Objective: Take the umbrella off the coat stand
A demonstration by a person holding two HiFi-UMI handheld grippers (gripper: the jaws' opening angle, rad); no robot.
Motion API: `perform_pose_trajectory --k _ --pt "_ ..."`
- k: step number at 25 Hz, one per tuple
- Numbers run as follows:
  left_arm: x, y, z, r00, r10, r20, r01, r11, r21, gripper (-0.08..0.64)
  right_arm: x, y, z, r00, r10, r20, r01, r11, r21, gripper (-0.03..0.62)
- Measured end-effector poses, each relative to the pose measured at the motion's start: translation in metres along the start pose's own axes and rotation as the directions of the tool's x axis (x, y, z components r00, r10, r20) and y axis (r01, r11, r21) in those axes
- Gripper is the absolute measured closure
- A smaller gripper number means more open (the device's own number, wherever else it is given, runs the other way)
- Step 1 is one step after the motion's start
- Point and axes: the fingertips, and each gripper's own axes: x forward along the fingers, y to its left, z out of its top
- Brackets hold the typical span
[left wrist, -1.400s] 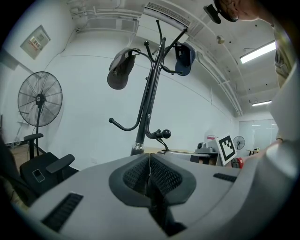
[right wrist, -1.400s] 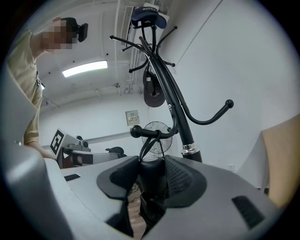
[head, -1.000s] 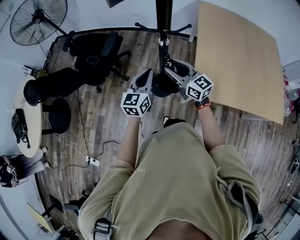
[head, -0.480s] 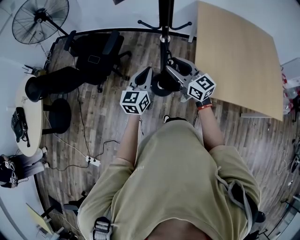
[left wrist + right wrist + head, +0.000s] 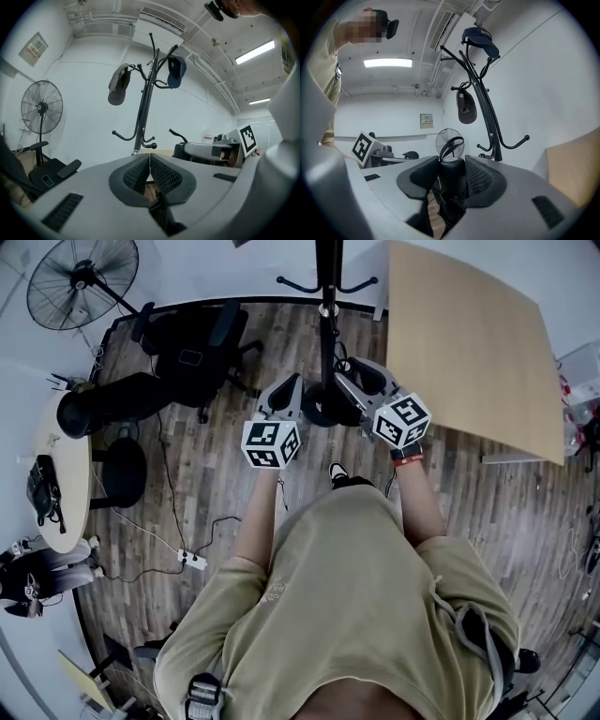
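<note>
In the right gripper view my right gripper (image 5: 452,164) is shut on the black umbrella's handle (image 5: 453,180). The handle's strap loop (image 5: 449,146) sticks up above the pads. The black coat stand (image 5: 485,108) rises just beyond, apart from the umbrella, with a blue cap (image 5: 480,36) on top and a grey cap (image 5: 466,108) on a hook. My left gripper (image 5: 149,168) is shut with nothing in it, and faces the stand (image 5: 145,103). From the head view both grippers, left (image 5: 292,385) and right (image 5: 349,381), are held side by side before the stand's pole (image 5: 327,310).
A large tan tabletop (image 5: 469,343) lies close on the right. A black office chair (image 5: 192,343), a standing fan (image 5: 80,273), a round stool (image 5: 122,470) and a pale round table (image 5: 61,484) stand at the left. A cable and power strip (image 5: 192,562) cross the wooden floor.
Both grippers have risen and drawn back a little from the coat stand, the umbrella staying in the right one. The left jaws stay shut.
</note>
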Motion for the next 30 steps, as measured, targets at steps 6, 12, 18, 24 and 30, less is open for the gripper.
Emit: perform_pose_trajectory --k 6,12,18,24,30 --pt "-0.028 -0.012 -0.005 0.999 0.034 0.008 -0.034 0.999 0.000 0.535 -0.034 0.015 -0.003 0.994 -0.110 0.019 0.110 0.994 0.013 0.400" --pt "-0.056 -0.035 -0.012 1.000 0.026 -0.001 -0.026 1.000 0.015 0.535 -0.060 0.035 -0.008 0.987 -0.161 0.013 0.161 0.987 0.018 0.400" --pt "-0.082 -0.040 -0.017 1.000 0.023 0.005 -0.023 1.000 0.008 0.535 -0.069 0.061 -0.017 0.978 -0.206 -0.014 0.206 0.978 0.008 0.400" --pt "-0.097 -0.038 -0.014 0.998 0.055 0.024 -0.055 0.998 -0.006 0.535 -0.081 0.062 -0.022 0.951 -0.309 0.002 0.308 0.950 0.044 0.400" --pt "-0.113 -0.032 -0.013 0.995 0.093 0.018 -0.094 0.995 0.041 0.535 -0.090 0.067 -0.027 0.916 -0.400 -0.019 0.400 0.916 -0.002 0.400"
